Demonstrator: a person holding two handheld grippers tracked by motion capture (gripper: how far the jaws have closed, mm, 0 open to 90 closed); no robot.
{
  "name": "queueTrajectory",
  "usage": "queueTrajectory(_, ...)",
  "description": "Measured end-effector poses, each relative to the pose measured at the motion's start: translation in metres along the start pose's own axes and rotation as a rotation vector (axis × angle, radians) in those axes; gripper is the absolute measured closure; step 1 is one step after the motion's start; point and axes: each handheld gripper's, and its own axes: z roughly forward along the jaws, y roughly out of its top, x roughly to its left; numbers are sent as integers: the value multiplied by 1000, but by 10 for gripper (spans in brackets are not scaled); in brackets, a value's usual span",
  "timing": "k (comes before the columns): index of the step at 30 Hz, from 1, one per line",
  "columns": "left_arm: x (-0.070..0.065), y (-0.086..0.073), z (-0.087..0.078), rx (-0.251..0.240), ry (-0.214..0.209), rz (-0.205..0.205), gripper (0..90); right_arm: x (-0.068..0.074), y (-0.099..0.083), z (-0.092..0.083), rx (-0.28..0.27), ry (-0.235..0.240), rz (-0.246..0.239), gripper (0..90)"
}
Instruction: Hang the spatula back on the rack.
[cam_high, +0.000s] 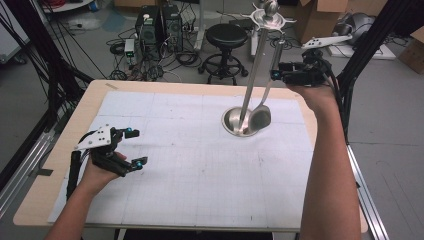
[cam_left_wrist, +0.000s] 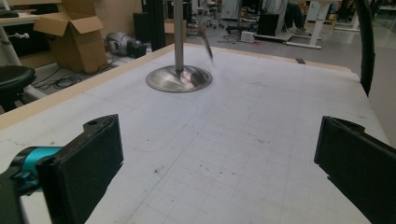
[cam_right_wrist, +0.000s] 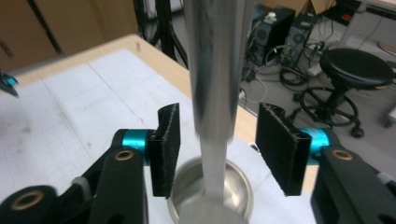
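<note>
My right gripper (cam_high: 275, 75) is up by the top of the utensil stand (cam_high: 248, 107), beside the upper handle of the ladle (cam_high: 261, 116) that hangs from the stand's hooked crown. In the right gripper view my pads (cam_right_wrist: 169, 147) stand apart with the ladle's steel handle (cam_right_wrist: 214, 116) between them, a gap on each side, so I grip nothing. The ladle's bowl hangs low, right at the stand's round base, on the side toward my right arm. That base (cam_left_wrist: 179, 78) sits on the gridded mat (cam_high: 200, 170) toward the table's far edge. My left gripper (cam_high: 134, 147) rests well away from the stand, low over the mat at the near left; in the left gripper view its jaws are spread wide, with bare mat between them and the stand far ahead.
</note>
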Motion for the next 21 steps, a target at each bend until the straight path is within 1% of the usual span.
queueTrajectory(1,0,0,0,-1,0,0,17,0,-1,-1,10,-2,1,435)
queueTrajectory(3,0,0,0,1,0,2,17,1,-3,-4,7,-5,0,419)
queueTrajectory(5,0,0,0,1,2,1,17,2,-5,-8,-15,3,6,392)
queueTrajectory(7,0,0,0,1,0,2,17,3,-7,-12,-32,4,3,368)
queueTrajectory(8,0,0,0,0,1,2,17,5,-8,-14,-36,2,4,347)
queueTrajectory(9,0,0,0,0,1,2,17,6,-9,-16,-43,-10,1,325)
queueTrajectory(10,0,0,0,0,2,3,17,8,-10,-18,-49,-14,1,320)
queueTrajectory(11,0,0,0,1,3,2,17,9,-10,-20,-59,-2,-1,319)
queueTrajectory(13,0,0,0,0,4,2,17,15,-12,-24,-70,6,-18,310)
queueTrajectory(14,0,0,0,1,3,1,17,17,-12,-25,-71,11,-15,302)
queueTrajectory(16,0,0,0,2,4,3,17,25,-14,-28,-88,21,-28,280)
queueTrajectory(18,0,0,0,2,1,0,17,33,-15,-32,-108,42,-36,280)
queueTrajectory(21,0,0,0,1,2,4,17,46,-19,-38,-135,71,-72,282)
